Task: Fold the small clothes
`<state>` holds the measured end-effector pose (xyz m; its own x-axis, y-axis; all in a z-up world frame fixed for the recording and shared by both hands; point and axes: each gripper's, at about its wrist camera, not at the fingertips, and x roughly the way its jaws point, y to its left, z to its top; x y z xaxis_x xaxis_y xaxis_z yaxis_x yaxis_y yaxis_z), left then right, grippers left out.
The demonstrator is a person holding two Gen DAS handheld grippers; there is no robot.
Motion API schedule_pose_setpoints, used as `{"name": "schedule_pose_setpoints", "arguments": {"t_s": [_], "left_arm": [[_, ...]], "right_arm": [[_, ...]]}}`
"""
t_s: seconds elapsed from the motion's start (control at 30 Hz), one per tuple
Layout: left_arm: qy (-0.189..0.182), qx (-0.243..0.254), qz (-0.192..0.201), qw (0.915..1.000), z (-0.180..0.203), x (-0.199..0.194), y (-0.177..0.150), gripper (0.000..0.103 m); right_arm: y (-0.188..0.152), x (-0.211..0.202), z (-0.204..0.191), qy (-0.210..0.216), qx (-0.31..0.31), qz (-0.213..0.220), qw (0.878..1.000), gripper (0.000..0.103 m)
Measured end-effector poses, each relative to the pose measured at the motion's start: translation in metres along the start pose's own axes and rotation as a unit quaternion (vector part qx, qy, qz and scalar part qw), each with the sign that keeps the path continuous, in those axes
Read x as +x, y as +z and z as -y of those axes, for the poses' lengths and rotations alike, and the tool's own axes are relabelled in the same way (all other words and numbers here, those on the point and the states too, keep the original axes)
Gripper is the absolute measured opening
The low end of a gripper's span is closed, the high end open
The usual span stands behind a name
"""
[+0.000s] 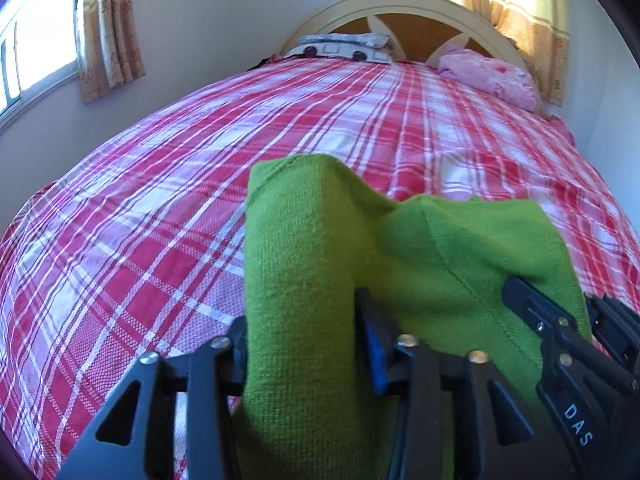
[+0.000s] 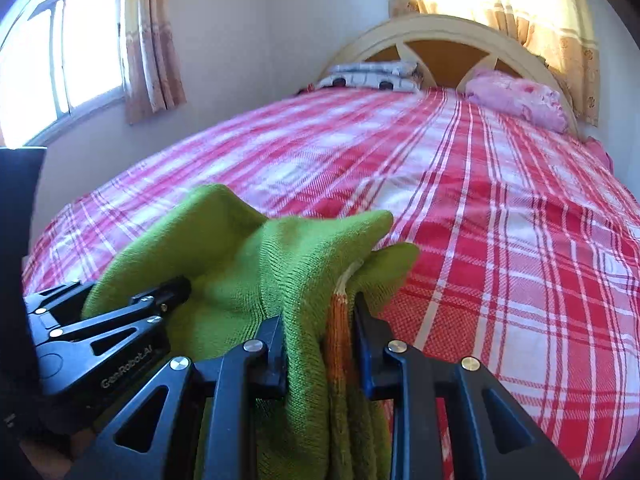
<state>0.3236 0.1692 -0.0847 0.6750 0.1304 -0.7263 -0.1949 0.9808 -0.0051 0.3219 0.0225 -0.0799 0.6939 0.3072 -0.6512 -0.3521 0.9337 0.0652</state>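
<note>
Knitwear in bright green (image 1: 304, 264) hangs between both tongs, held up over the near end of the bed (image 1: 160, 184), well short of the headboard (image 1: 400, 12). Left tongs (image 1: 302, 344) stand apart with the cloth running loosely between the fingers; whether the pads bite at all, I cannot tell. Right tongs (image 2: 320, 328) are clamped on a bunched edge, an orange ribbed strip (image 2: 338, 320) caught in there too. My worry: the left side could slide free, and the whole garment would swing from the right grip and land crumpled. The knit looks soft, stretchy, thick at the seams, so layers may drag together. Below it the checked red-and-white bedspread (image 2: 500, 240) is coarse-woven, likely grippy enough to snag a fold.
</note>
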Motion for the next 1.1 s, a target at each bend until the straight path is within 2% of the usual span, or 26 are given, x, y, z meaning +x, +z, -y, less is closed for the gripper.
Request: {"name": "schedule_pose_setpoints", "arguments": {"t_s": [0.13,0.23,0.3,0.37,0.43,0.47,0.53,0.6,0.73,0.83,0.97,1.1], "left_arm": [[0.003,-0.032,-0.016,0.9993,-0.007,0.011,0.003,0.072],[-0.008,-0.063,-0.033,0.9974,-0.016,0.018,0.004,0.081],[-0.028,-0.091,-0.046,0.9944,-0.026,0.022,0.003,0.085],[-0.040,-0.100,-0.050,0.9929,-0.029,0.023,0.000,0.087],[-0.041,-0.097,-0.048,0.9932,-0.028,0.022,-0.002,0.089],[-0.039,-0.094,-0.046,0.9938,-0.027,0.021,-0.002,0.089],[-0.029,-0.085,-0.037,0.9952,-0.024,0.018,-0.004,0.089],[-0.023,-0.082,-0.033,0.9958,-0.024,0.017,-0.004,0.089],[-0.015,-0.070,-0.026,0.9971,-0.022,0.007,-0.004,0.089],[-0.016,-0.057,-0.026,0.9979,-0.021,-0.005,-0.008,0.089],[-0.015,-0.036,-0.014,0.9992,-0.020,-0.029,-0.020,0.089],[-0.003,-0.015,0.011,0.9998,-0.019,-0.057,-0.038,0.089]], "right_arm": [[0.002,0.024,0.015,0.021,0.031,-0.045,0.998,0.034],[0.003,0.034,0.032,0.050,0.072,-0.067,0.994,0.041],[-0.002,0.034,0.045,0.075,0.105,-0.067,0.989,0.045],[-0.005,0.030,0.048,0.082,0.117,-0.063,0.988,0.047],[-0.007,0.017,0.047,0.067,0.120,-0.049,0.989,0.048],[-0.009,0.006,0.046,0.046,0.119,-0.034,0.991,0.048],[-0.015,-0.026,0.036,-0.016,0.092,0.014,0.996,0.048],[-0.023,-0.055,0.016,-0.054,0.042,0.054,0.996,0.048],[-0.033,-0.088,-0.006,-0.050,0.017,0.079,0.995,0.048],[-0.039,-0.096,-0.020,-0.026,-0.005,0.070,0.997,0.047],[-0.051,-0.104,-0.035,-0.034,-0.050,0.073,0.995,0.047],[-0.066,-0.080,-0.027,-0.013,-0.043,0.005,0.999,0.047]]}}
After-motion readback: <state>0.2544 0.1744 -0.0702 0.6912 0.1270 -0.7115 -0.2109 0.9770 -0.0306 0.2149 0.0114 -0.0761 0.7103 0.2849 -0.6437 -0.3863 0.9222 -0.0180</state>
